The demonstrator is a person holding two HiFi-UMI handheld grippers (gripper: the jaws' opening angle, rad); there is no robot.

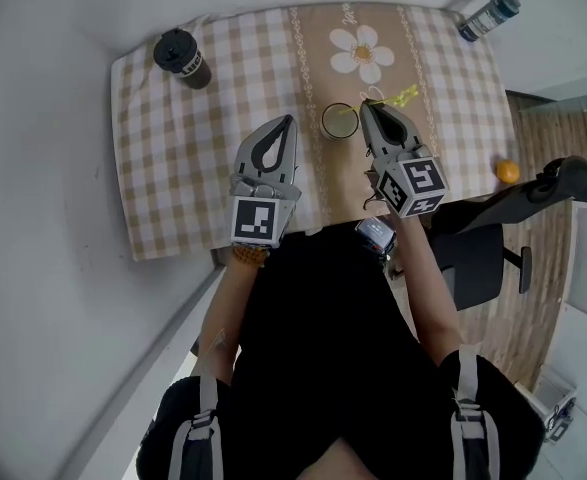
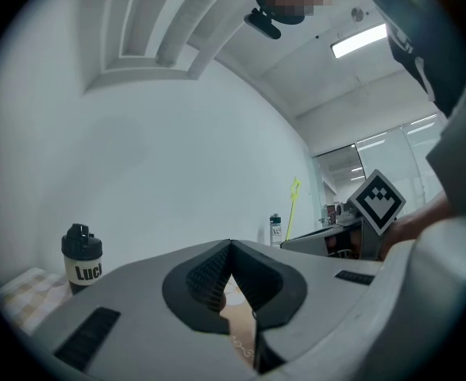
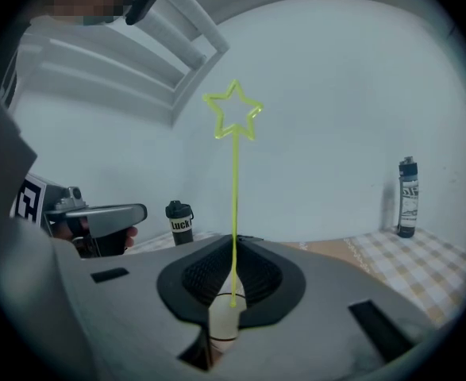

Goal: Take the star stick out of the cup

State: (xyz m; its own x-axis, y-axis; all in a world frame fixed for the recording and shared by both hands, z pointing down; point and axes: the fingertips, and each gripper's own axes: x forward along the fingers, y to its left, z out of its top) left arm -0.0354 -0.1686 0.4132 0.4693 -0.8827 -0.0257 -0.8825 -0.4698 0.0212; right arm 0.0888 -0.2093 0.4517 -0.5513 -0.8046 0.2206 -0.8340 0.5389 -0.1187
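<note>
A thin yellow-green star stick (image 3: 234,189) stands upright in my right gripper (image 3: 234,242), which is shut on its lower part; the star (image 3: 233,117) is at the top. In the head view the right gripper (image 1: 367,106) hovers just right of the round cup (image 1: 339,121) on the checked tablecloth, with the star (image 1: 404,96) pointing right. The stick's lower end hangs over the pale cup (image 3: 223,324) seen between the jaws. My left gripper (image 1: 291,120) is shut and holds nothing, just left of the cup. From the left gripper (image 2: 231,245) the stick (image 2: 291,209) shows far right.
A black lidded tumbler (image 1: 181,58) stands at the table's far left corner and a clear water bottle (image 1: 490,16) at the far right corner. An orange (image 1: 508,171) and a black office chair (image 1: 493,238) are off the table's right side.
</note>
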